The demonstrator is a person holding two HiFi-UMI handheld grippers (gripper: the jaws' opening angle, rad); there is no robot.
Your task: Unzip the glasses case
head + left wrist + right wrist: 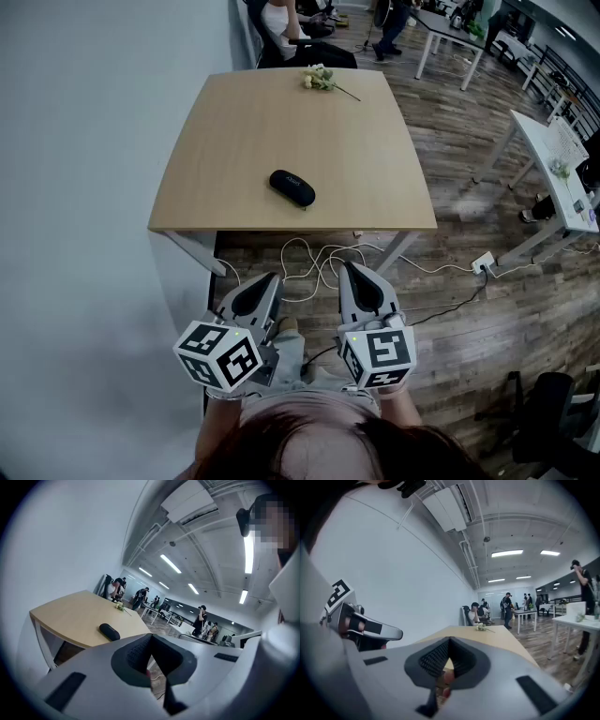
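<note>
The black glasses case (292, 187) lies closed near the front middle of the light wooden table (216, 131), and it shows as a dark oval (109, 631) in the left gripper view. Both grippers hang side by side short of the table's near edge, well apart from the case. My left gripper (265, 280) is shut with nothing in it, its jaws meeting in a point (151, 638). My right gripper (354, 271) is also shut and empty (449, 642). The case is hidden behind the jaws in the right gripper view.
A small bunch of flowers (322, 79) lies at the table's far edge. White cables (309, 258) trail on the wooden floor under the table. A white wall runs along the left. White desks (553, 159) and several people stand further off to the right and behind.
</note>
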